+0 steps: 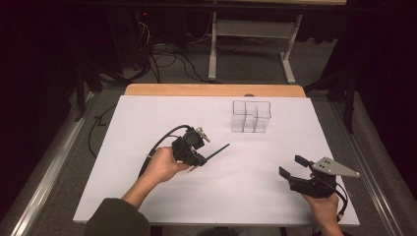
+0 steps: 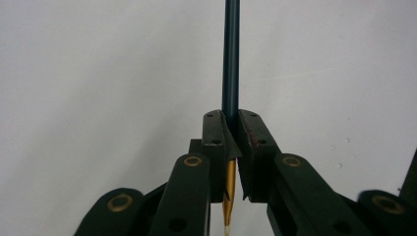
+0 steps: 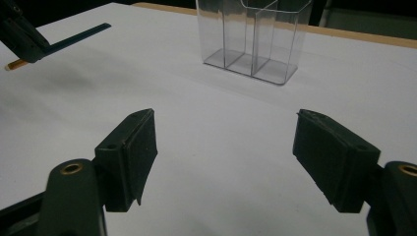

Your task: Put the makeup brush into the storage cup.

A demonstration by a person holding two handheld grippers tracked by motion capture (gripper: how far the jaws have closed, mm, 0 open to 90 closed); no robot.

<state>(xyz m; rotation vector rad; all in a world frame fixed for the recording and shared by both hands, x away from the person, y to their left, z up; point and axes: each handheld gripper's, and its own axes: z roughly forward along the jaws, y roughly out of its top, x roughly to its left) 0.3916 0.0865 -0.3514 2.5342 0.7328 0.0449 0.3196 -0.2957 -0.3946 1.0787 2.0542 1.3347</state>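
A slim dark teal pencil (image 1: 219, 151) with a gold ferrule and a pale end sticks out of my left gripper (image 1: 202, 158) toward the right, above the white table sheet (image 1: 147, 123). The left gripper view has the gripper (image 2: 232, 129) shut on the pencil (image 2: 231, 59), its shaft running straight up between the pads. A clear plastic holder (image 1: 251, 117) with divided compartments stands upright and empty at the back, right of centre. My right gripper (image 1: 293, 166) hovers near the front right corner, open, nothing between its jaws. In the right gripper view, this gripper (image 3: 226, 157) faces the holder (image 3: 253, 34).
The table's wooden back edge (image 1: 216, 90) shows beyond the sheet. Behind the table are floor cables (image 1: 167, 59) and a white desk frame (image 1: 251, 29). The left gripper (image 3: 22, 37) and the pencil (image 3: 78, 37) appear at the upper left in the right gripper view.
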